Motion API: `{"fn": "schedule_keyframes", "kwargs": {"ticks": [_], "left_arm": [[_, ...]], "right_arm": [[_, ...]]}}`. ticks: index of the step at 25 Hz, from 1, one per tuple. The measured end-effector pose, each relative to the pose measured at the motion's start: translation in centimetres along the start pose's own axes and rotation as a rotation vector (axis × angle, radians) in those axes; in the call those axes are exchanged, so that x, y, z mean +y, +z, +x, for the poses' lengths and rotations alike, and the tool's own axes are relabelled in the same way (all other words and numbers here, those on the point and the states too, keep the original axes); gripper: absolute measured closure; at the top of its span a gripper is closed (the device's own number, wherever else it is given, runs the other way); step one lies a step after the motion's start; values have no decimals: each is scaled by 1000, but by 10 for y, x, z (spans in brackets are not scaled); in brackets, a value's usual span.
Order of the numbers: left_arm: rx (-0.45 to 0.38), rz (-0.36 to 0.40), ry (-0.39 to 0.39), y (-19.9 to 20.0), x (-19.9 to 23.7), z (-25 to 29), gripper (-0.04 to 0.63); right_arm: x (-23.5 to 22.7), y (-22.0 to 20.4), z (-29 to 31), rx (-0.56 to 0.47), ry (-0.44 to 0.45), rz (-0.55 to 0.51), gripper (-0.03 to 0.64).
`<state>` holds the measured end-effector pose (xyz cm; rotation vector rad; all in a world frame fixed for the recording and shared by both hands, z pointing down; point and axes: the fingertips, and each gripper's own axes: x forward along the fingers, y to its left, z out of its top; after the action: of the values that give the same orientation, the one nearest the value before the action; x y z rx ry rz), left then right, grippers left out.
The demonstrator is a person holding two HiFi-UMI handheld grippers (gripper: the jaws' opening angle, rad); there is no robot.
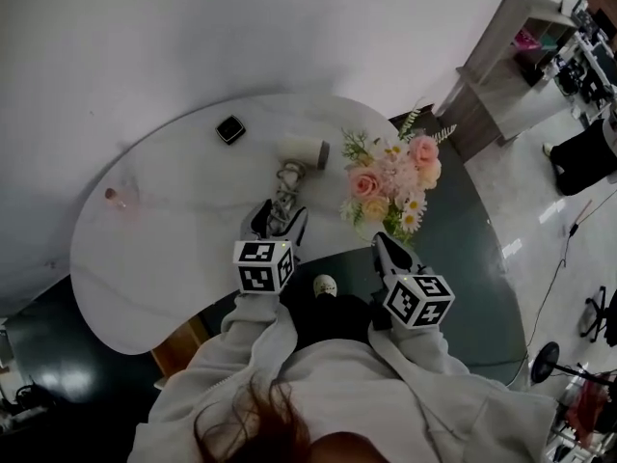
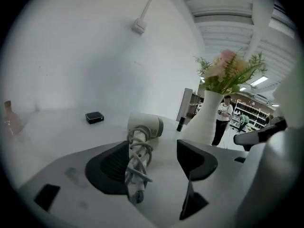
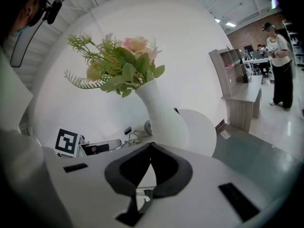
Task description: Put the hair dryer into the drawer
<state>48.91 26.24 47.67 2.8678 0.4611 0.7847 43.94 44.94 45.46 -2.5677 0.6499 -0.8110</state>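
Curved white table (image 1: 164, 258) against pale wall. Left of the flower vase (image 1: 390, 186): white hair dryer (image 1: 301, 152) lying flat, cord wound round handle, handle between wide-spread left gripper (image 1: 280, 218) jaws. Right gripper (image 1: 384, 247) near vase, closed, empty. Pink bottle (image 1: 116, 197) far left of vase, in head and left gripper views only

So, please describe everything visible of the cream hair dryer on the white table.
The cream hair dryer lies on its side on the white table. Its short barrel has a dark end; a pale cable is wound around its handle. The handle points toward the left gripper, whose open jaws stand on either side of it.
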Motion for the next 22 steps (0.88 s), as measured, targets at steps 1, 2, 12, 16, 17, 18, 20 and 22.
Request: {"fn": "schedule_keyframes", "kwargs": {"ticks": [1,2,12,16,17,18,20,22], "left_arm": [[16,7,14,0,5,8,300],[37,17,23,-1,11,17,292],[367,207,-3,-26,41,90,252],[404,247,-24,-30,40,104,247],[409,244,-32,-30,41,106,244],[419,236,-40,-29,42,107,242],[442,222,-45,-29,43,106,241],[448,221,-42,-30,42,106,241]], "right_arm": [[-1,2,3,1,3,0,568],[-2,4,6,2,5,1,568],[-19,18,12,-19,-43,40,566],[-25,18,12,-16,-56,47,568],[-25,18,13,-14,-55,49,568],[-25,17,14,-12,-52,50,568],[-23,16,15,-10,-47,49,568],[-23,16,15,-8,-46,47,568]]}}
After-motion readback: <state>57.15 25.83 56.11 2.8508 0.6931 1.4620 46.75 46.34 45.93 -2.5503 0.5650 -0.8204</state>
